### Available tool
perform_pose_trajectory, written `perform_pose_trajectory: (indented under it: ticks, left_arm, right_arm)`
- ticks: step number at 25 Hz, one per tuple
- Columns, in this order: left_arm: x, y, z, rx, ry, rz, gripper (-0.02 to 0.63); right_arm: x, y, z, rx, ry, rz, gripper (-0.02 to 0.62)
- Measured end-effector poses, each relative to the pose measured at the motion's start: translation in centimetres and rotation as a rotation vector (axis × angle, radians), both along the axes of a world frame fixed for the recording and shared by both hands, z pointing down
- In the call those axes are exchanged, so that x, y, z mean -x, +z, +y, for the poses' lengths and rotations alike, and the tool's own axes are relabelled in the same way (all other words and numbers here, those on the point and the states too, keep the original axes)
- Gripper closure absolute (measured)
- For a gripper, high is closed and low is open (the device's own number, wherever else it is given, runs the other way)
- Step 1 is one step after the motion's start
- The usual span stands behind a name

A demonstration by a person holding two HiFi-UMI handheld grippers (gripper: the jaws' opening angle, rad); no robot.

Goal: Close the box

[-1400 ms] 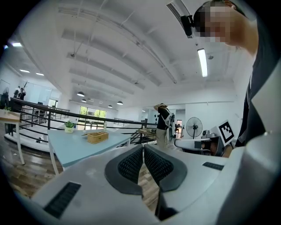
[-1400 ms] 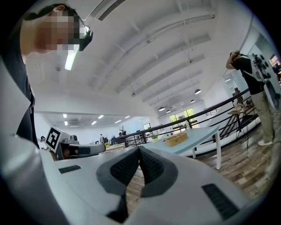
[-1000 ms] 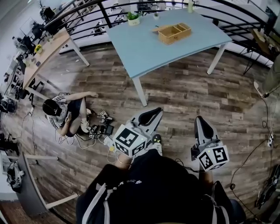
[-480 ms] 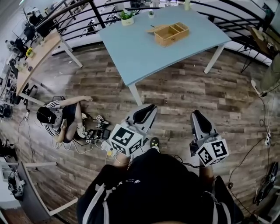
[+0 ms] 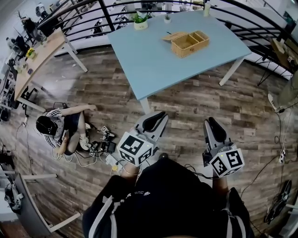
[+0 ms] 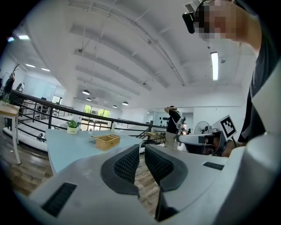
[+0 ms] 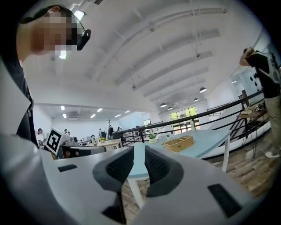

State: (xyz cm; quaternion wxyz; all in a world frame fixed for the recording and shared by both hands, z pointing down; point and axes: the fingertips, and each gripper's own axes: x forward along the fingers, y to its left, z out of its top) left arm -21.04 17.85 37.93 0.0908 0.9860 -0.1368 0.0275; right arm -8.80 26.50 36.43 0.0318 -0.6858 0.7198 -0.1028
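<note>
An open wooden box (image 5: pixel 190 42) with its lid (image 5: pixel 173 36) swung out to the left stands near the far side of the light-blue table (image 5: pixel 153 60). It also shows small and distant as the box (image 6: pixel 107 141) in the left gripper view and the box (image 7: pixel 179 143) in the right gripper view. My left gripper (image 5: pixel 156 120) and right gripper (image 5: pixel 212 125) are held close to the body over the wooden floor, well short of the table. Seen in their own views, the left gripper (image 6: pixel 141 154) and the right gripper (image 7: pixel 139 160) are both shut with nothing between the pads.
A person (image 5: pixel 65 123) sits on the floor at the left beside cables and devices (image 5: pixel 102 142). A potted plant (image 5: pixel 141 20) stands at the table's far edge, with a black railing (image 5: pixel 107 14) behind. A wooden desk (image 5: pixel 42 56) is far left. Another person (image 6: pixel 174 127) stands beyond the table.
The table and box have shifted slightly lower in the head view and the seated person further left. Both grippers stay shut in front of the body.
</note>
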Motion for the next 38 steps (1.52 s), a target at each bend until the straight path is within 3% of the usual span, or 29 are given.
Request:
perform_pose_trajectory:
  ticks: [8,17,31,38]
  left_arm:
    - [-0.1,0.8,-2.9,0.022,-0.025,-0.014,0.583]
    - [-2.8,1.5,-6.3,0.03,-0.12,-0.036,0.568]
    - [-14.2,2.3,-14.5,0.075,-0.213,-0.113,0.545]
    - [-19.0,1.2,-18.2,0.089,-0.295,-0.098,0.54]
  right_arm:
    - [-0.6,0.5,-3.2,0.015,-0.016,-0.007,0.517]
    - [-4.7,1.2,-8.1,0.011,-0.106,-0.009,0.514]
    - [-17.3,2.3,-18.9,0.017,-0.226,-0.087,0.512]
    - [-21.8,1.4,-23.2,0.02,-0.316,-0.096,0.509]
